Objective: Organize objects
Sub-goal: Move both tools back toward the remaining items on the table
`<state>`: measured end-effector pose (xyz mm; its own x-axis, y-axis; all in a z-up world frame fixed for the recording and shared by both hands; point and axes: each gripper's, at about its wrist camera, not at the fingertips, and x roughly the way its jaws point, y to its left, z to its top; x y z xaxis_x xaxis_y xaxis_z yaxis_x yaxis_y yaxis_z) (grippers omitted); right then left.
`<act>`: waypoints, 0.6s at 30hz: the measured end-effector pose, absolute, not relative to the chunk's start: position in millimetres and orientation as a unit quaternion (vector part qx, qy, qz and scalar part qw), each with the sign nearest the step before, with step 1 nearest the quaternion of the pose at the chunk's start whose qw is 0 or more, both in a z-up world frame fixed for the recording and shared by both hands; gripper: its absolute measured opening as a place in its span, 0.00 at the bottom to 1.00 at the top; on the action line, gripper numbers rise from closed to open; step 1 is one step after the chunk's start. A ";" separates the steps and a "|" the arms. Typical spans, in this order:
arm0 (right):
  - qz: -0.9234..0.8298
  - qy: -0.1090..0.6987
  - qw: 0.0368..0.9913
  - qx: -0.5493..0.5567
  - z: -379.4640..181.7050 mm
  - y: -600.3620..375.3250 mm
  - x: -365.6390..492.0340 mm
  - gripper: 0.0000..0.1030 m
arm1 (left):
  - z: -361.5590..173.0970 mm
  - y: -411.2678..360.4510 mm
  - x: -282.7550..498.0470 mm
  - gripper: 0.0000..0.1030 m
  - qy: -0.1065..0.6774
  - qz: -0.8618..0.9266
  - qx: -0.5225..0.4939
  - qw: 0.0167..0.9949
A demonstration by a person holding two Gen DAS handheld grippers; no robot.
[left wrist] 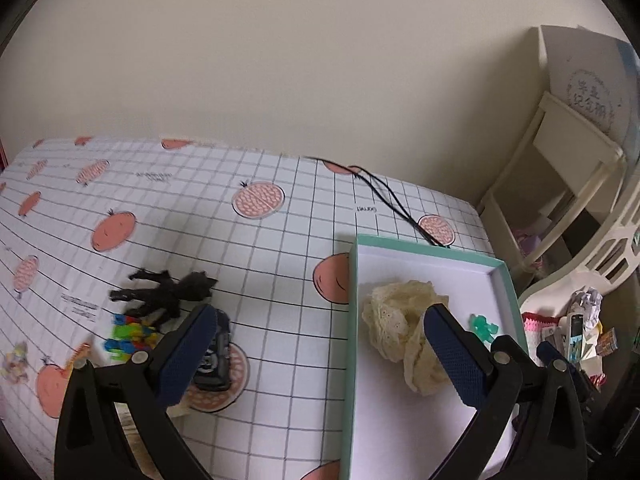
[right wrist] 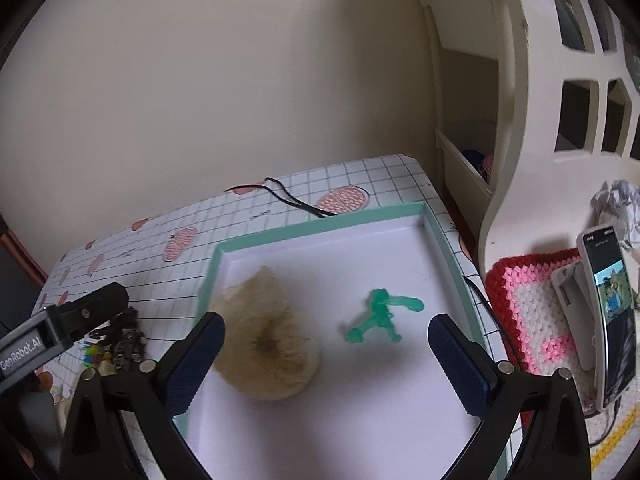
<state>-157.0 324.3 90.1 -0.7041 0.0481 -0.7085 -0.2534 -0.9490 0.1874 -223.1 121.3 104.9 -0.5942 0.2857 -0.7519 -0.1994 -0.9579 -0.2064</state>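
1. The left hand-held gripper (left wrist: pixel 320 354) hangs above the bench (left wrist: pixel 280 240) with its fingers spread wide and nothing between them; one finger is over the grid-patterned cloth, the other over the box.
2. The right hand-held gripper (right wrist: pixel 326 354) is likewise wide open and empty, above the inside of the box.
3. The shallow box (right wrist: pixel 440 236), white inside with a teal rim, sits at the right end of the bench.
4. Inside it lie a crumpled cream lace cloth (left wrist: pixel 400 320) and, beside it but apart, a small green figure (right wrist: pixel 380 316).
5. Left of the box on the bench lie a black fuzzy toy (left wrist: pixel 164 292), a dark blue object (left wrist: pixel 214 360) and blurred bright plastic pieces (left wrist: pixel 128 338).
6. A phone (right wrist: pixel 610 320) stands upright off the bench's right end, beside a pink and red crochet mat (right wrist: pixel 532 300).
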 end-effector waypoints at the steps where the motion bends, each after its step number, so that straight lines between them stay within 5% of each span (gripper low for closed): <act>1: 0.914 0.135 0.082 -0.373 96.5 319.9 -154.4 1.00 | 109.0 118.7 -220.8 1.00 -0.049 0.892 -0.428 0.136; 18: 0.918 0.132 0.051 -0.372 128.9 264.2 -120.3 1.00 | 140.3 48.9 -174.6 1.00 -0.073 0.899 -0.413 0.125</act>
